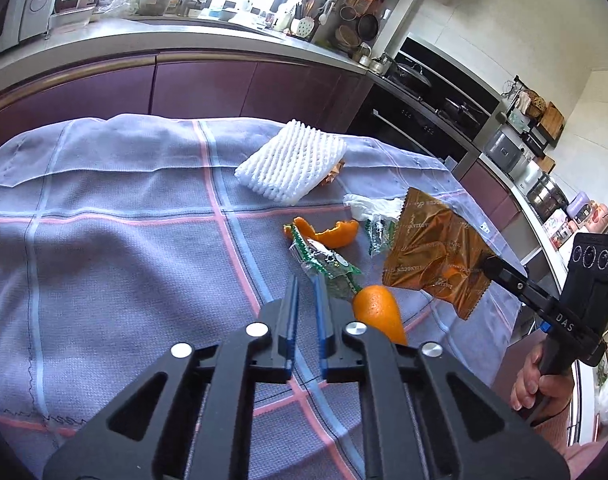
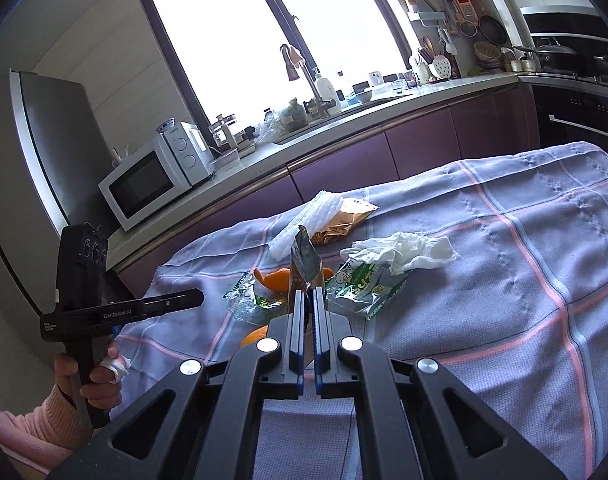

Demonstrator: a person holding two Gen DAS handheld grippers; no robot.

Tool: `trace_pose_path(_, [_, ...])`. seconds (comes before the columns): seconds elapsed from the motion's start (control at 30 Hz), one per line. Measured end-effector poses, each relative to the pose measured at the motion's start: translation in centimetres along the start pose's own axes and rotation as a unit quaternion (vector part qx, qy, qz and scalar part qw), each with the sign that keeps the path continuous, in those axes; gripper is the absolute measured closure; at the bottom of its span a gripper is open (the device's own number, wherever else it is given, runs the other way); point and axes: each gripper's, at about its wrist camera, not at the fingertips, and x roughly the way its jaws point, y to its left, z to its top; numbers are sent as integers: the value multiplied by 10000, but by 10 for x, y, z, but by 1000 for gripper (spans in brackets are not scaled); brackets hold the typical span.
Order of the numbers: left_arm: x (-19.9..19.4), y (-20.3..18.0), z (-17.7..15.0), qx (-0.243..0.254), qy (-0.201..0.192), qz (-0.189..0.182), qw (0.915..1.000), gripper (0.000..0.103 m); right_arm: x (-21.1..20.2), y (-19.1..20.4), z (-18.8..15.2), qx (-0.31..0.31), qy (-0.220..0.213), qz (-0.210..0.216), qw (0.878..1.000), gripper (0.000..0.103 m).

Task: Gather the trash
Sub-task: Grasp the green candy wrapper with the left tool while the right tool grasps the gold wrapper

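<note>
My right gripper (image 2: 309, 292) is shut on a brown-gold wrapper (image 1: 436, 256) and holds it clear of the checked cloth (image 1: 124, 240). In the right wrist view the wrapper (image 2: 304, 256) stands edge-on above the tips. The jaws of my left gripper (image 1: 306, 280) stand a narrow gap apart, with cloth showing between them. Its tips meet the near edge of a green wrapper (image 1: 328, 262); whether they pinch it I cannot tell. A large orange peel (image 1: 378, 312) lies just right of the left fingers. A smaller peel (image 1: 332, 234), a second green wrapper (image 2: 364, 292) and a white tissue (image 2: 404, 252) lie beyond.
A white foam net (image 1: 292, 164) rests on another gold wrapper (image 2: 344, 216) at the far side of the cloth. Purple cabinets and a cluttered counter with a microwave (image 2: 156, 176) run behind. The table edge drops off by the hand (image 1: 540, 376) holding the right gripper.
</note>
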Motion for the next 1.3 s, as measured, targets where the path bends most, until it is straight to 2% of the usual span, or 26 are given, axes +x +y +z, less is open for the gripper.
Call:
trace_pose_path(0.03, [3, 1, 1, -47, 69, -29, 10000, 77, 0, 1, 0, -6, -4, 4, 10000, 100])
trace_pose_path(0.17, [17, -2, 5, -115, 168, -28, 9998, 54, 2, 0, 0, 33, 9, 16, 10000, 100])
trace_pose_path(0.2, [20, -2, 7, -171, 199, -35, 9996, 45, 2, -1, -1, 50, 12, 19, 10000, 100])
trace_pose_path(0.33, [40, -5, 14, -256, 358, -115, 9990, 42, 3, -4, -2, 104, 32, 26, 9999, 100])
trace_pose_path(0.4, [51, -6, 15, -323, 503, -180, 9980, 46, 3, -6, -3, 134, 48, 32, 9999, 100])
trace_pose_path(0.53, [68, -7, 15, -459, 694, -399, 9957, 80, 4, -6, -4, 150, 69, 49, 9999, 100])
trace_pose_path(0.6, [68, -8, 14, -426, 593, -378, 9966, 83, 3, -5, -4, 138, 75, 56, 9999, 100])
trace_pose_path(0.63, [66, -9, 14, -393, 554, -367, 9970, 89, 2, -5, -4, 126, 68, 63, 9999, 100])
trace_pose_path(0.9, [25, -13, 11, -139, 163, -297, 9993, 98, -5, 7, 4, 12, -86, 186, 9998, 100])
trace_pose_path(1.13, [-24, -4, 0, 34, -204, -105, 9997, 98, -8, 26, 10, -120, -150, 399, 9990, 100])
trace_pose_path(1.3, [-66, 10, -17, 17, -442, 64, 9990, 98, 0, 43, 10, -163, -66, 698, 9974, 100])
